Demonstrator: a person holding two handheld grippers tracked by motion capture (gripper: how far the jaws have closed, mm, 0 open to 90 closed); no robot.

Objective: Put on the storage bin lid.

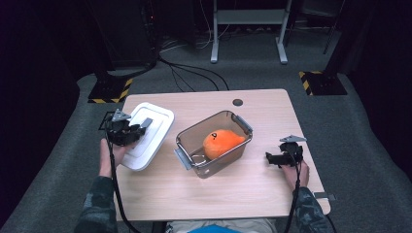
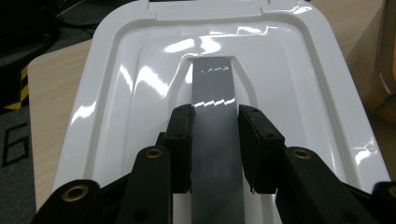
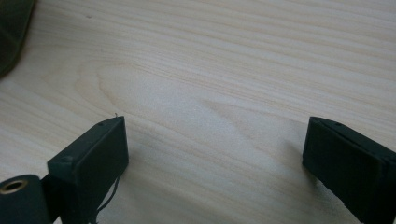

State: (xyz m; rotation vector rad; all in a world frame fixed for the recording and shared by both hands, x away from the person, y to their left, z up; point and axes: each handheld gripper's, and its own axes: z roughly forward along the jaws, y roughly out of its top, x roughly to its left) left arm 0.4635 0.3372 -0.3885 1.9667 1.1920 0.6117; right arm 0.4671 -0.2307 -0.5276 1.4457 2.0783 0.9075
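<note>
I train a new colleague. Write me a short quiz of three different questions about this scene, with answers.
1. True or false: the left gripper is shut on the grey handle of the white lid.
2. What lies inside the clear box?
A. an orange plush toy
B. a blue cup
C. a green sponge
3. How do the jaws of the right gripper stand?

Key:
1. True.
2. A, the toy.
3. Wide open above the bare table, holding nothing.
</note>
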